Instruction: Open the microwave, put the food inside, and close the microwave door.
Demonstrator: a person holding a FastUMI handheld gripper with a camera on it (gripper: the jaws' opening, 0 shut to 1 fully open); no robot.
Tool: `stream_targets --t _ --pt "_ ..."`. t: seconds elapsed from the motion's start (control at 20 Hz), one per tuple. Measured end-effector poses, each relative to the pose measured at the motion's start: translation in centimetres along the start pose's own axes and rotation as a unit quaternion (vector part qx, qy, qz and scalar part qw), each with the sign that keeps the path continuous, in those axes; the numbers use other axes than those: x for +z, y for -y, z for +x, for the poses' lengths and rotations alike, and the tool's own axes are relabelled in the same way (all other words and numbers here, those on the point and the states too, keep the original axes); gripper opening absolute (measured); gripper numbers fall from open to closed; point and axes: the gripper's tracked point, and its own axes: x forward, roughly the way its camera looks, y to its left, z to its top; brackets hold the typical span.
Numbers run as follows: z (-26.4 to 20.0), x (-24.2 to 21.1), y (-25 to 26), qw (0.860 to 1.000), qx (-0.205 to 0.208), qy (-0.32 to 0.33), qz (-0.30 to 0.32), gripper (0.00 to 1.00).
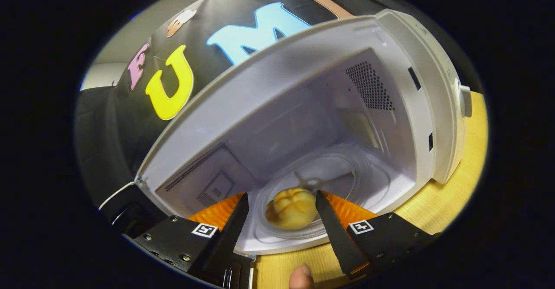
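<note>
The gripper point(282, 206) reaches into the open microwave point(403, 106) on the tabletop point(438, 211), its fingers spread apart either side of the yellow food point(291, 208), which rests between their tips on the glass turntable point(347, 176).

No words or numbers can be read on the microwave point(416, 76). The gripper point(282, 202) has two small square tags (black-and-white patterns, not letters), one on each side.
</note>
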Motion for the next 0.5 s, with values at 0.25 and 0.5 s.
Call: stream_targets --t 0.25,0.5 --pt "-8.3 -0.5 -3.2 0.997 0.066 -0.017 -0.024 0.94" --pt "-20.7 -0.9 -8.8 0.98 0.185 -0.02 -0.073 0.94"
